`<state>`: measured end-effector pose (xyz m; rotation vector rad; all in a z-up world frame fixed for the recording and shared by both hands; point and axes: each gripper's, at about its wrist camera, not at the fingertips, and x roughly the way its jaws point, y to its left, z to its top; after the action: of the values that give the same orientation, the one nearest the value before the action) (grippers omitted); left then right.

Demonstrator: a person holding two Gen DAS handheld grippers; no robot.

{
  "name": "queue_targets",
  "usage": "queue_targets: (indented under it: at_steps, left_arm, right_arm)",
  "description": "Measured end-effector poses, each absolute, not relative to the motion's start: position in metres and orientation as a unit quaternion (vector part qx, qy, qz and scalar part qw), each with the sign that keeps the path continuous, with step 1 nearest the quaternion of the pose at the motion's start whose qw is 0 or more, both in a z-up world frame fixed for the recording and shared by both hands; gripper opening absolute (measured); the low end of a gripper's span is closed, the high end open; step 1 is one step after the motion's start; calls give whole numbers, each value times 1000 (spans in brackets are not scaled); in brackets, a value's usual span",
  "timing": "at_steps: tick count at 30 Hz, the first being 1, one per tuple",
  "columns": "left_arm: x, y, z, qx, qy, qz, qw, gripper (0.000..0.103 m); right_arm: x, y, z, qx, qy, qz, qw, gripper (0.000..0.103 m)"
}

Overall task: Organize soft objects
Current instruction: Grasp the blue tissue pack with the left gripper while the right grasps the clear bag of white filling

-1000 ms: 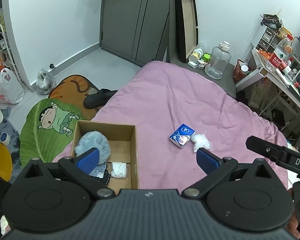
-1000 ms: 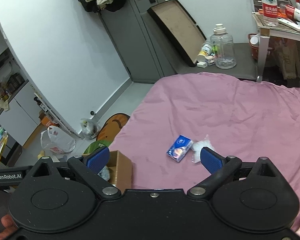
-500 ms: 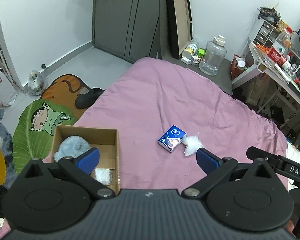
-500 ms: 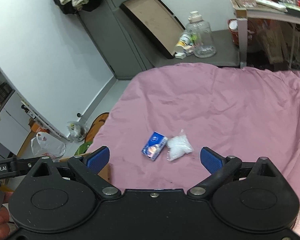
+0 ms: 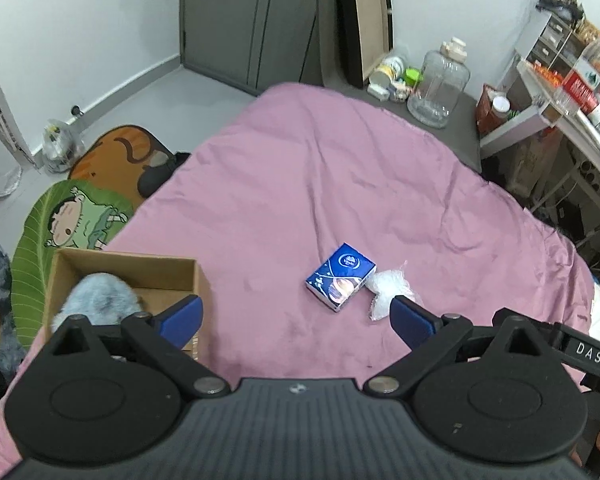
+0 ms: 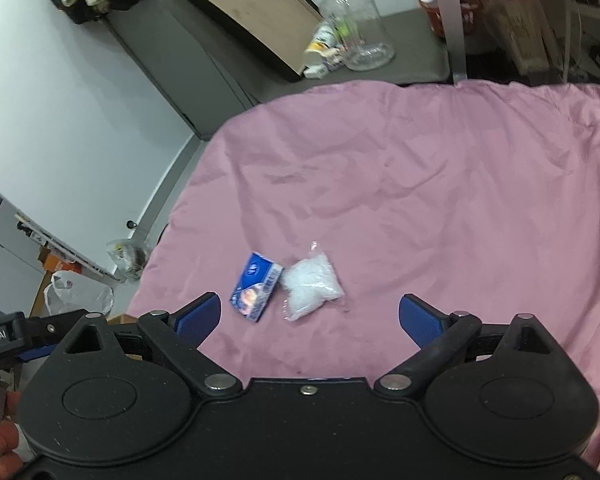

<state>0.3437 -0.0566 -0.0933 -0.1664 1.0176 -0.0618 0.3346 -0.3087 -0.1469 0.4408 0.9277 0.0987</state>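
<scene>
A brown cardboard box on the pink bed holds a grey fluffy toy; beside it, both empty grippers, left and right, gape over a blue tissue packet touching a clear plastic bag of white stuffing.

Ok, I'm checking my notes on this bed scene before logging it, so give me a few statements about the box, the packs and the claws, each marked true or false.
1. The blue tissue pack lies beside the clear bag of white filling. True.
2. The grey fluffy toy lies on the pink bedspread. False: it sits in the cardboard box.
3. The right claw is open. True.
4. The left claw grips the tissue pack. False: it is open and holds nothing.
</scene>
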Motion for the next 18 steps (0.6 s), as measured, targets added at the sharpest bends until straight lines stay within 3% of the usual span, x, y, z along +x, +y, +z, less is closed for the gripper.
queue_targets:
  at_steps: [18]
  left_arm:
    - [419,-100,-188,-37,556,-61,828,93]
  right_arm:
    - [413,-319,-231,226,515,67,824,89]
